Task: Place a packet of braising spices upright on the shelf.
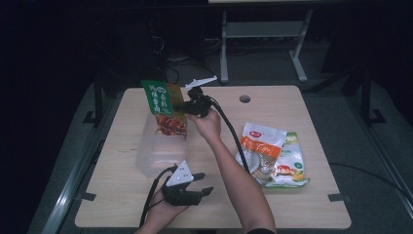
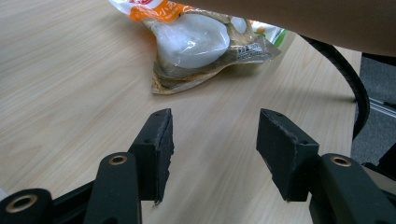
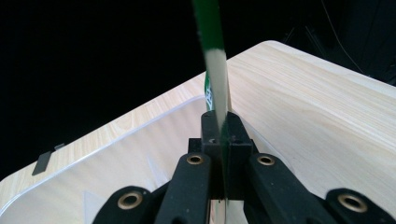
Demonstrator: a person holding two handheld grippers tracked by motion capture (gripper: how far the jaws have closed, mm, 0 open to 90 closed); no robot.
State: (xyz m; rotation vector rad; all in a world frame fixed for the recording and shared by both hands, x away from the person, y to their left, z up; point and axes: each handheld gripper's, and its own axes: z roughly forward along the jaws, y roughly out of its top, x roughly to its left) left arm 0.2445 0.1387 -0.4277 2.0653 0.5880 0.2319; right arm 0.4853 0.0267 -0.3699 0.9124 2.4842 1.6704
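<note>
Right hand-held gripper [image 1: 187, 105], jaws clamped on one green snack bag [image 1: 163, 107], holds it upper left of centre in the high view, over one clear bin [image 1: 158, 153]. Left hand-held gripper [image 1: 200, 184], jaws apart with nothing between, at bottom centre. Two more bags [image 1: 270, 153] lie overlapping at right on the surface [image 1: 302, 209].
</note>
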